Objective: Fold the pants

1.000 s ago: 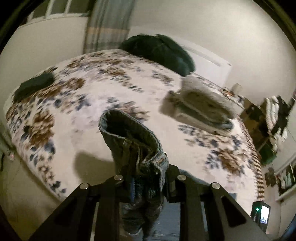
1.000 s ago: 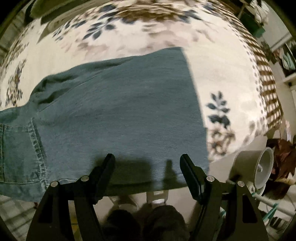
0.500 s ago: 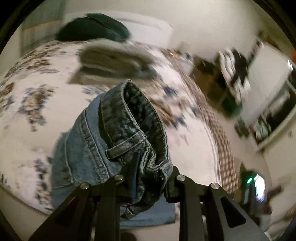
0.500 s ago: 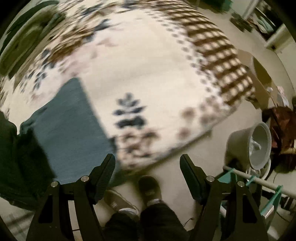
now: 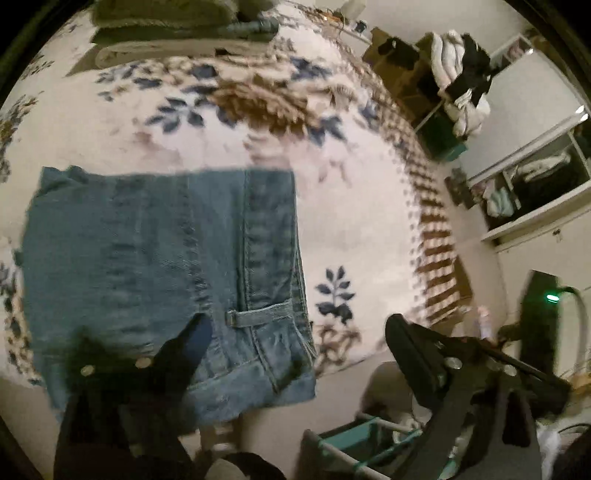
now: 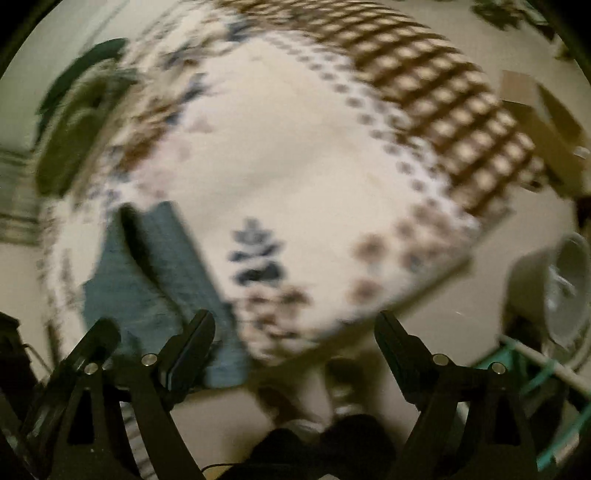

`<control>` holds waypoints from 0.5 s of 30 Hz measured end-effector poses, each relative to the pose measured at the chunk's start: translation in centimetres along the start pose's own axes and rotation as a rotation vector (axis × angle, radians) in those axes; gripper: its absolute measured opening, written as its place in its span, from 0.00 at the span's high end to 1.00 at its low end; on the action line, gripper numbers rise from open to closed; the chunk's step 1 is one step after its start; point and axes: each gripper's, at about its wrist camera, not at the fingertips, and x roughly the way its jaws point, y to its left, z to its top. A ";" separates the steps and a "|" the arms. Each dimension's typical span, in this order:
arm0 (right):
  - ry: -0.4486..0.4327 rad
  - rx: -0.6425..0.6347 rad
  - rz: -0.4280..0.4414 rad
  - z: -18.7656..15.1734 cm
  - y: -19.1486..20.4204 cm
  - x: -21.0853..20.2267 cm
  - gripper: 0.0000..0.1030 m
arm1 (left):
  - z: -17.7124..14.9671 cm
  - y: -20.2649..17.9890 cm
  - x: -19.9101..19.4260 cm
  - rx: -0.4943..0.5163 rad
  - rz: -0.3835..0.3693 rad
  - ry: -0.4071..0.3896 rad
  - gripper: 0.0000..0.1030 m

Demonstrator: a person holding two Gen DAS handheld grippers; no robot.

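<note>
Blue denim pants lie folded flat on the floral bedspread, waistband and belt loop at the right, near the bed's front edge. My left gripper is open and empty, just above the pants' near right corner. In the blurred right wrist view the pants show at the lower left. My right gripper is open and empty over the bed's front edge, to the right of the pants.
Folded beige clothes lie at the back of the bed. A grey bucket and a teal rack stand on the floor at right. The person's feet show below the bed edge. Shelves with clothes stand far right.
My left gripper let go of the waistband and opened; the pants now lie folded flat on the bed. My right gripper swung right, away from the pants, still open.
</note>
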 end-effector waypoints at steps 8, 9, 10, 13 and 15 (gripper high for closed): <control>0.053 -0.205 0.225 3.3 8.9 3.3 0.07 | -0.5 10.1 -5.8 -0.160 0.290 -0.052 0.07; 0.058 -0.238 0.231 3.6 10.2 4.3 0.07 | -0.9 12.1 -5.8 -0.197 0.312 -0.035 0.07; 0.061 -0.271 0.223 3.9 11.5 5.4 0.07 | -1.3 14.0 -6.0 -0.242 0.332 -0.027 0.07; 0.109 -0.318 0.224 4.3 14.2 8.6 0.17 | -2.4 18.3 -6.2 -0.342 0.385 -0.015 0.07; 0.075 -0.345 0.186 3.9 15.6 9.2 0.36 | -2.8 19.8 -6.5 -0.379 0.416 -0.018 0.07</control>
